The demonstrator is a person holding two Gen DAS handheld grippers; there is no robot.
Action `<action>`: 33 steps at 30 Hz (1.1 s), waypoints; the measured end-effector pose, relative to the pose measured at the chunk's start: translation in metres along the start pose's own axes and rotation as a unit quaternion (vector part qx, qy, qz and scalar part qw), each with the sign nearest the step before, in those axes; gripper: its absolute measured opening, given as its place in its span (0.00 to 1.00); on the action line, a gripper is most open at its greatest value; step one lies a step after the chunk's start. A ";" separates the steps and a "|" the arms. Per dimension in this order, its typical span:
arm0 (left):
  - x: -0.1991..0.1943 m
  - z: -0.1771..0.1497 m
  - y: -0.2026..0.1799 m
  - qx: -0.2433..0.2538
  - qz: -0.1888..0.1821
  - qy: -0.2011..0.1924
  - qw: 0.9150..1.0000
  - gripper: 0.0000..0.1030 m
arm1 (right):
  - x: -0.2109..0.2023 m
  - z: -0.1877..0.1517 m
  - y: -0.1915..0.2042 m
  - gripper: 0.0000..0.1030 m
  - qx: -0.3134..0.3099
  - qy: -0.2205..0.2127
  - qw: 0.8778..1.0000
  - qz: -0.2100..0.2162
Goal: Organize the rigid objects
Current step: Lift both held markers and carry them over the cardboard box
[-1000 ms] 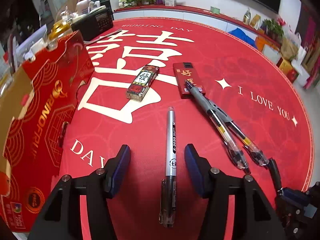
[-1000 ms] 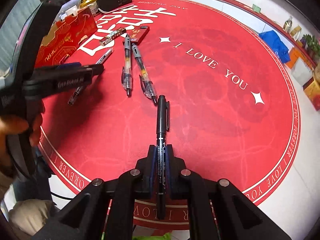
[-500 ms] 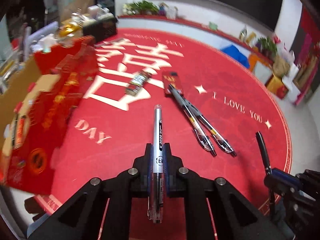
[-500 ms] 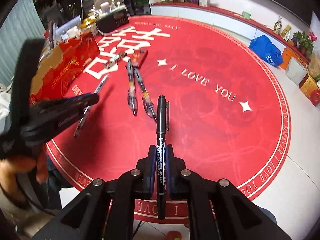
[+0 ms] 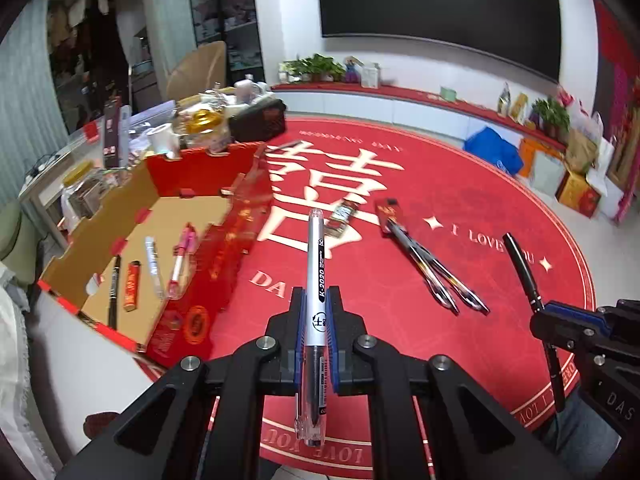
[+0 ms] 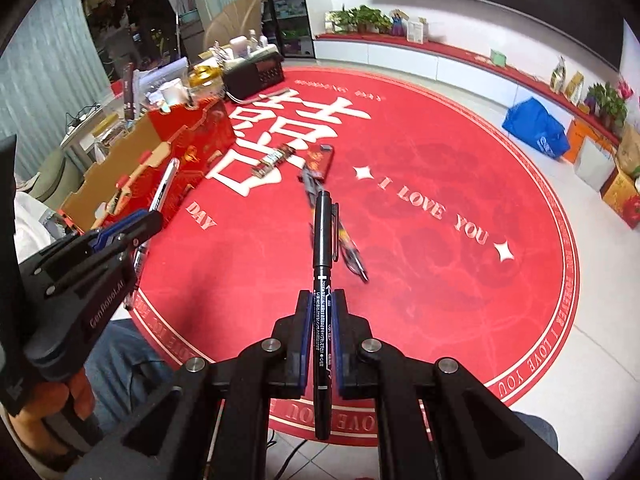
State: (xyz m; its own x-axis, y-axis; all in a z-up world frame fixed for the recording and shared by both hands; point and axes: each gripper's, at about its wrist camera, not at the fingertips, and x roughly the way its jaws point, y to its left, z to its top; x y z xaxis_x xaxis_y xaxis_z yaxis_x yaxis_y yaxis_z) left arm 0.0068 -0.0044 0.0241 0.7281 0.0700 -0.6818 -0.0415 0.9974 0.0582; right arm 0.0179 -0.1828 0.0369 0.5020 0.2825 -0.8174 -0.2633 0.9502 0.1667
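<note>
My left hand-held gripper (image 5: 316,324) is clamped on the silver pen (image 5: 316,280) marked "K-2020", its long axis pointing straight ahead; my right hand-held gripper (image 6: 320,320) grips the black marker (image 6: 322,264) likewise. The open box (image 5: 192,168) lies forward-left, nearer my left. Beyond, the mat (image 5: 400,280) reads "I LOVE YOU".

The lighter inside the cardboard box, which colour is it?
The lighter is red with gold markings, seen best in the left wrist view.

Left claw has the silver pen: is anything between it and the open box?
Nothing visible blocks it. The left claw holds the silver pen above the mat; only the box near wall must be cleared.
</note>
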 end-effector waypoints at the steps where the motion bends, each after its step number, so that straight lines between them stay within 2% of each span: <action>1: -0.003 0.000 0.004 -0.003 0.002 -0.003 1.000 0.10 | -0.003 0.003 0.005 0.10 -0.003 -0.005 1.000 0.001; 17: -0.024 0.022 0.092 -0.071 0.057 -0.048 0.995 0.10 | 0.000 0.061 0.103 0.10 -0.080 -0.044 0.995 0.049; 25: -0.016 0.032 0.154 -0.116 0.108 -0.052 0.986 0.10 | 0.017 0.090 0.157 0.10 -0.113 -0.044 0.988 0.093; 28: -0.011 0.034 0.171 -0.128 0.123 -0.050 0.983 0.10 | 0.026 0.101 0.176 0.10 -0.113 -0.042 0.986 0.114; 33: 0.001 0.036 0.192 -0.136 0.138 -0.042 0.980 0.10 | 0.042 0.118 0.210 0.10 -0.132 -0.044 0.982 0.126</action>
State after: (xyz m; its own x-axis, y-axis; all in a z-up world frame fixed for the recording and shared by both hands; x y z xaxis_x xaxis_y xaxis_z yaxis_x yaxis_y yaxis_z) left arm 0.0247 0.1867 0.0609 0.7166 0.3469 -0.6051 -0.4169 0.9085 0.0272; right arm 0.0809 0.0436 0.1030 0.4592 0.5255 -0.7162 -0.5865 0.7849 0.1998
